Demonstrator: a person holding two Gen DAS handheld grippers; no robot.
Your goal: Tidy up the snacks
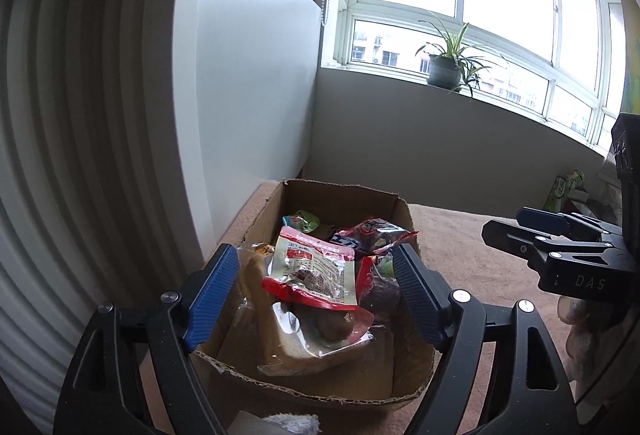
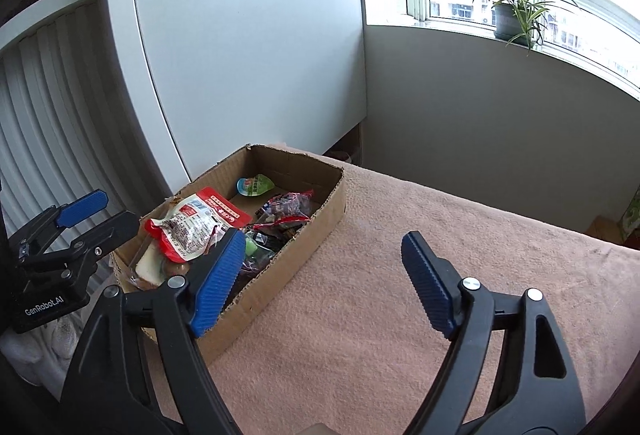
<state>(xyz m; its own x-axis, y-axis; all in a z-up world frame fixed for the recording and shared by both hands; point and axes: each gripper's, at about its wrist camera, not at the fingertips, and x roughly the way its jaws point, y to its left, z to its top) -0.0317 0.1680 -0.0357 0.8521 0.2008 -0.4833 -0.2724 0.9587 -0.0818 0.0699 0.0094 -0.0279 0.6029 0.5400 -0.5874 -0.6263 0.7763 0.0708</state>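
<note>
- The cardboard box, open-topped with ragged, torn edges, sits at the left end of a surface covered in a peach-coloured cloth, close against a white cabinet.
- Inside the box, at its near end, a red-and-white snack packet with printed text lies uppermost, tilted over a clear-wrapped brown item.
- Toward the box's far end lie a dark, red-trimmed wrapper and a small green-lidded cup near the far wall.
- A pale bread-like pack leans along the box's left inner wall.
- The left gripper hangs over the near end of the box, jaws spread wide to either side of the red-and-white packet; the blue pads press on nothing.
- The right gripper hangs just right of the box, jaws likewise released and empty; its left pad overlaps the box's long right wall in view, its right pad is over bare cloth.
- Beyond the box, a potted plant stands on the windowsill, well apart.
- Nothing lies on the cloth to the right of the box.
</note>
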